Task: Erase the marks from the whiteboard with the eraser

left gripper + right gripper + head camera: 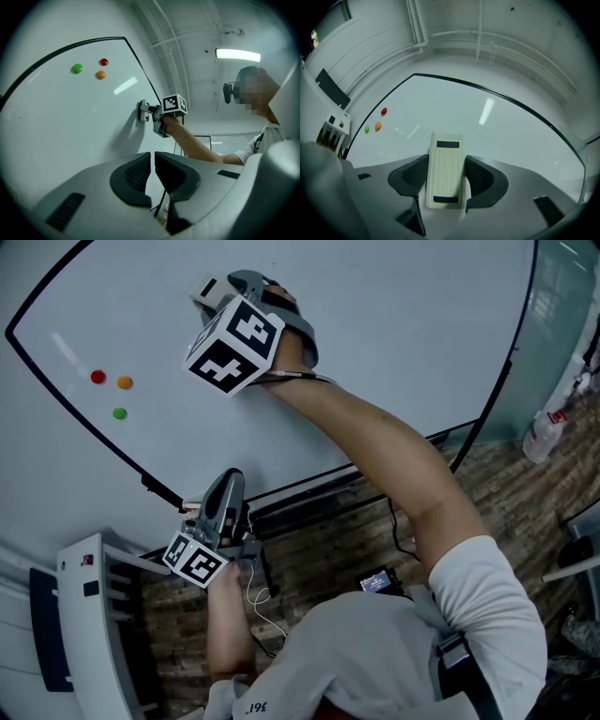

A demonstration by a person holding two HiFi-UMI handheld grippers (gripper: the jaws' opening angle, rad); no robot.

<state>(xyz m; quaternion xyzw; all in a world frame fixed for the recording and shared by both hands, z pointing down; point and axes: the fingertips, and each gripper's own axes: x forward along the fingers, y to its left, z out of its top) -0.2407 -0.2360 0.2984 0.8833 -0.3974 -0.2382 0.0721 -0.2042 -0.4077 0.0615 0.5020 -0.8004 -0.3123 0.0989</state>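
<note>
the right gripper point(446, 179) has its jaws clamped on the long sides of the pale eraser point(446, 159), which points forward from the jaws at the whiteboard point(394, 324). from the left gripper view the eraser looks to lie flat against the whiteboard's face, somewhere around its middle, though i cannot be sure how firmly it presses. the left gripper point(152, 171) hangs just off the whiteboard's lower edge, its jaws brought together to a thin slit with nothing between them. three round magnets, red point(97, 377), orange point(125, 382) and green point(119, 413), sit near one end of the whiteboard, well apart from the eraser. no pen marks show on the whiteboard in any view, so either they are too faint to see or the surface is already clean. the likeliest trouble from here is the eraser twisting or sliding in the jaws, since only its narrow sides are pinched and drag along the whiteboard would lever it sideways. a tilted wrist would lift one end so only an edge wipes. a long sweep toward the magnets' end of the whiteboard could knock one loose.
</note>
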